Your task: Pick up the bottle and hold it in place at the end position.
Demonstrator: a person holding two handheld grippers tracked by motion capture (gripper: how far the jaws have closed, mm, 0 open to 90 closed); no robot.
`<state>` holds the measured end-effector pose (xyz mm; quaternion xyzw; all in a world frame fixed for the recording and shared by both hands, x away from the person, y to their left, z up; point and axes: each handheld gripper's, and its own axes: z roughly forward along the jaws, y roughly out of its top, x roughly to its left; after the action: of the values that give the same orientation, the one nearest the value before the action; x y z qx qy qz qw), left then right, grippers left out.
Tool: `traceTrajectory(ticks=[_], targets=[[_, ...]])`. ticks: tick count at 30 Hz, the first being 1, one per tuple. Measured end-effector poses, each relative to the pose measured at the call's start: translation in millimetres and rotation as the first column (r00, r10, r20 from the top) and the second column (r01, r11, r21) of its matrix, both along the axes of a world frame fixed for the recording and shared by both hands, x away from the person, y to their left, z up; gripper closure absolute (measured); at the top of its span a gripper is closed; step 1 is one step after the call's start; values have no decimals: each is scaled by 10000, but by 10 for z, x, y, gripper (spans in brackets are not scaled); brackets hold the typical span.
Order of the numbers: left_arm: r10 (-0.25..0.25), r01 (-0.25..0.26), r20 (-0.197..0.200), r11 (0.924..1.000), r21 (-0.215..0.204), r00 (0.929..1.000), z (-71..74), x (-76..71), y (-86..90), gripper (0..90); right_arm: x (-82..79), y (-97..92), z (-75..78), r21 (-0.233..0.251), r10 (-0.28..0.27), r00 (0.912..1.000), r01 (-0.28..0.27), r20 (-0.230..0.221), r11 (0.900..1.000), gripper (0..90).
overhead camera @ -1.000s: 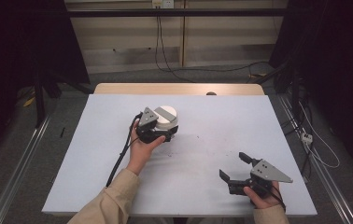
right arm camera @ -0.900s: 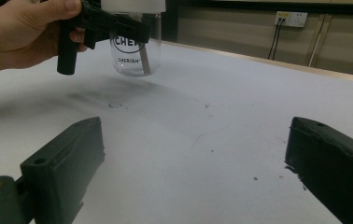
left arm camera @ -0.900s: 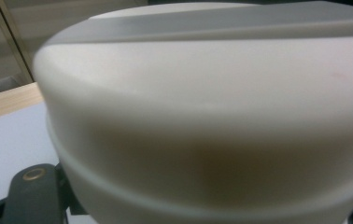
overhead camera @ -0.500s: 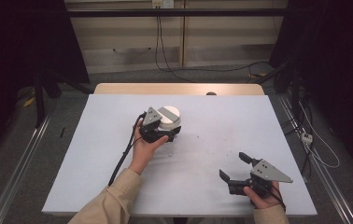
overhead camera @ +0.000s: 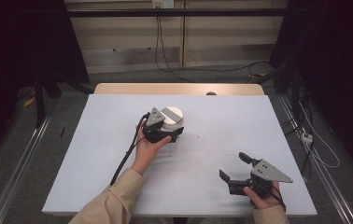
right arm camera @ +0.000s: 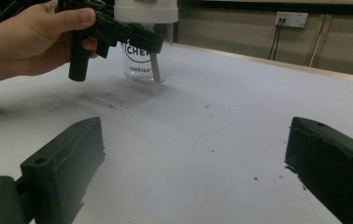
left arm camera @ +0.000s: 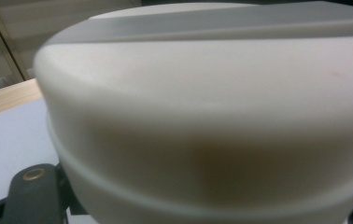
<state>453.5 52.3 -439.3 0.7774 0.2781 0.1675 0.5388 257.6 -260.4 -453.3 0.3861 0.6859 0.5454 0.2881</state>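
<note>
item: clear jar (right arm camera: 143,60) with white lid (overhead camera: 172,117), printed lettering on the glass. location: on the white table (overhead camera: 95,154), just past centre toward 11 o'clock in the high view, standing upright.

left gripper (overhead camera: 163,130): jaws drawn together on the jar just under the lid rim, held level by the left hand (overhead camera: 147,148). the left gripper view is pressed so close to the lid that the contact line is blurred; the grip probably sits at the neck, not on the lid itself.

right gripper (overhead camera: 234,169): at 5 o'clock on the table, well apart from the jar, jaws spread wide with nothing between them.

hazards:
- smooth glass and a narrow bite: jar may slip or swing if lifted fast.
- one-sided hold: any twist at the lid could spin the whole jar rather than loosen it, as nothing braces the body.
- tilting could tip out the thin brownish piece standing inside, should the lid loosen.
- the trailing cable (overhead camera: 123,161) may snag the sleeve.
</note>
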Motion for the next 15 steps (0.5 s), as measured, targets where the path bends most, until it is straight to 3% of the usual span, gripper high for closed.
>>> traceTrajectory(ticks=[15], targets=[[-124, 124, 52, 9999, 59, 9999, -28, 27, -47, 185, 0, -4, -4, 14, -2, 10000, 3, -29, 10000, 40]])
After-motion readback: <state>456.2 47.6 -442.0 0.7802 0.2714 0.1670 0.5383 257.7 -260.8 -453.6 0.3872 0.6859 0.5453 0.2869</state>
